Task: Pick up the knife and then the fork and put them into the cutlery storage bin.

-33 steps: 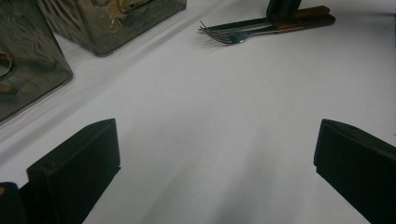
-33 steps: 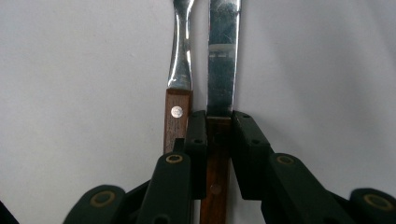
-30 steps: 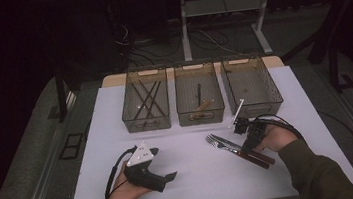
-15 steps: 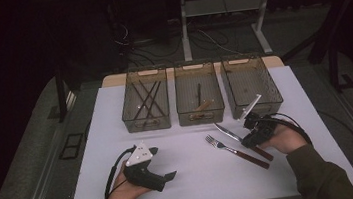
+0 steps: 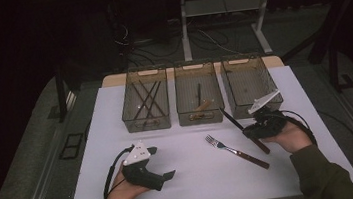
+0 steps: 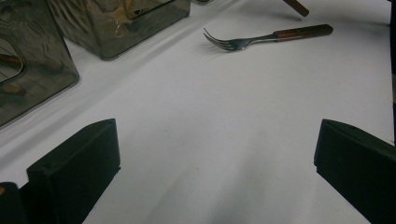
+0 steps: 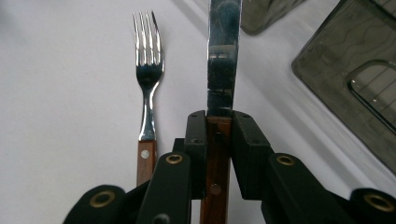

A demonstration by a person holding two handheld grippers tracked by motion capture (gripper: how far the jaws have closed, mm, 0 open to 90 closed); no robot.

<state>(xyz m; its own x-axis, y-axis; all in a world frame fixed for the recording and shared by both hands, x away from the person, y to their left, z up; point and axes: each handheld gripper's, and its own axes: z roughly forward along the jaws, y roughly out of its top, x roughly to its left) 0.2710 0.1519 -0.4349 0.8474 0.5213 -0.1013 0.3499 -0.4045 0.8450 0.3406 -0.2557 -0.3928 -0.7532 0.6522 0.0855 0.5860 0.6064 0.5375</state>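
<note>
- The right gripper (image 5: pixel 249 130) pinches a knife (image 7: pixel 223 70) by its wooden handle; in the right gripper view both jaws press flat on the handle, just below where the blade begins.
- In the high view the knife (image 5: pixel 232 121) sits at the right of the white table (image 5: pixel 193 178), its dark blade slanting up and left toward the far side, the tip just near the gap between the middle bin (image 5: pixel 201 118) and the right bin (image 5: pixel 232 108).
- The knife's handle end sticks out below the gripper, near the person's right hand (image 5: pixel 289 134).
- A fork (image 5: pixel 236 151) lies flat on the table, just left of the knife, tines to the far left, wooden handle to the near right. In the right gripper view the fork (image 7: pixel 147 93) lies almost parallel to the knife, apart from it.
- The left gripper (image 5: pixel 165 175) rests on the near left of the table in the left hand (image 5: pixel 124 186), jaws spread wide with only bare table between them.
- Three clear bins stand in a row at the far side; the left bin (image 5: pixel 148 125) holds dark thin sticks, the middle one a few utensils.
</note>
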